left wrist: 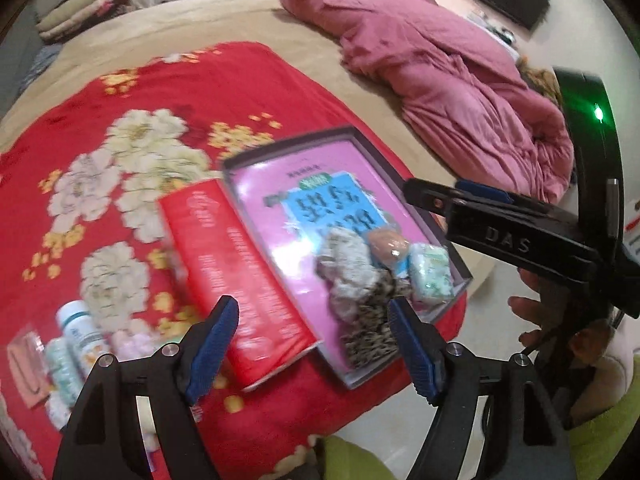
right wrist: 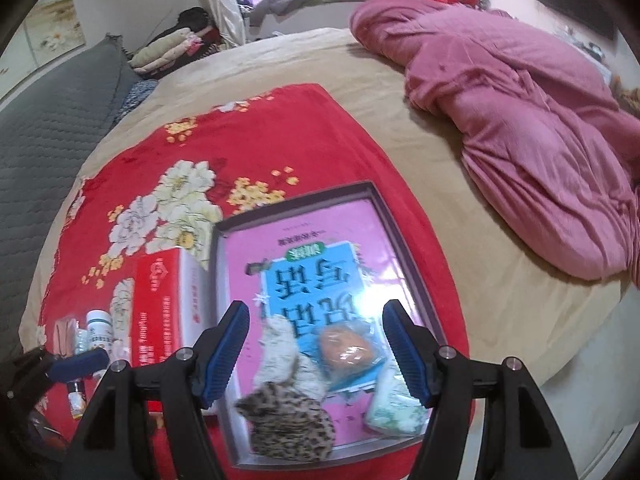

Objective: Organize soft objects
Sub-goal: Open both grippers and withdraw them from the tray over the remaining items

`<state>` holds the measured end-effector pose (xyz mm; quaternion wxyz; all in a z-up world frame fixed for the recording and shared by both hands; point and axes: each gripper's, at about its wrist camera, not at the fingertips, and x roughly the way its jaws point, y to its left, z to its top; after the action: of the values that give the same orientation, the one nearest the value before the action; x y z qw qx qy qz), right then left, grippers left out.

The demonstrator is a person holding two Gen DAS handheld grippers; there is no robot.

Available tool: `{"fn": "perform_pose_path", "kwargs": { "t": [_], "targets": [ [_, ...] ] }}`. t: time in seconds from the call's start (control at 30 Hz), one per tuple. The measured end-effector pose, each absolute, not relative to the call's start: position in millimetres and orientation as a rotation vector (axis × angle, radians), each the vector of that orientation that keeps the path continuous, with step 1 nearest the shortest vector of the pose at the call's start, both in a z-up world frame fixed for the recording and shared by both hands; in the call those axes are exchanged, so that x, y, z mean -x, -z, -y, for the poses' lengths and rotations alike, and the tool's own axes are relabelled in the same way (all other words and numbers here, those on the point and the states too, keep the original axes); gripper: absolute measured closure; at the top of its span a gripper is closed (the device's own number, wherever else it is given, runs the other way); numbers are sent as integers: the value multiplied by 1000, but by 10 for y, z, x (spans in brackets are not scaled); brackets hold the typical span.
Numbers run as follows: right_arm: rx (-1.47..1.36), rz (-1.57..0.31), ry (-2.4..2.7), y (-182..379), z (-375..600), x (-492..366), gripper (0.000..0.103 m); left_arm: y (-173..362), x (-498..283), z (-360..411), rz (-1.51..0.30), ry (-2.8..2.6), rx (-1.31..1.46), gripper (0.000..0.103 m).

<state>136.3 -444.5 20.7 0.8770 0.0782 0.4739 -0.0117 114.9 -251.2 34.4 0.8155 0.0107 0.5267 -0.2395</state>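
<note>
A shallow pink-lined box (left wrist: pixel 276 184) (right wrist: pixel 248 256) lies on a red floral blanket (left wrist: pixel 120 100) (right wrist: pixel 240 132). In its near end lie a leopard-print cloth (left wrist: pixel 370 328) (right wrist: pixel 292 428), a grey-white cloth (left wrist: pixel 346 264) (right wrist: pixel 280 344), an orange wrapped bundle (left wrist: pixel 388 244) (right wrist: pixel 346 352) and a mint-green packet (left wrist: pixel 430 272) (right wrist: pixel 394 408). My left gripper (left wrist: pixel 314 344) is open and empty above the box's near left side. My right gripper (right wrist: pixel 316 354) is open and empty over the soft things; it shows from the side in the left wrist view (left wrist: pixel 460 204).
A red carton (left wrist: pixel 232 280) (right wrist: pixel 160 308) lies left of the box. Small bottles (left wrist: pixel 76 340) (right wrist: pixel 98 332) stand at the blanket's near left. A pink quilt (left wrist: pixel 440 72) (right wrist: pixel 520 120) is heaped at the right of the beige bed (left wrist: pixel 200 20) (right wrist: pixel 280 56).
</note>
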Motion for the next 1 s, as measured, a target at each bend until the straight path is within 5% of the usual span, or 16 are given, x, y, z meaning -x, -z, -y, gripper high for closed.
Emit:
{"fn": "perform_pose_path", "kwargs": {
  "t": [1.0],
  "targets": [
    [-43, -832, -116, -980, 2915, -947, 26, -859, -748, 75, -942, 206, 237, 24]
  ]
}}
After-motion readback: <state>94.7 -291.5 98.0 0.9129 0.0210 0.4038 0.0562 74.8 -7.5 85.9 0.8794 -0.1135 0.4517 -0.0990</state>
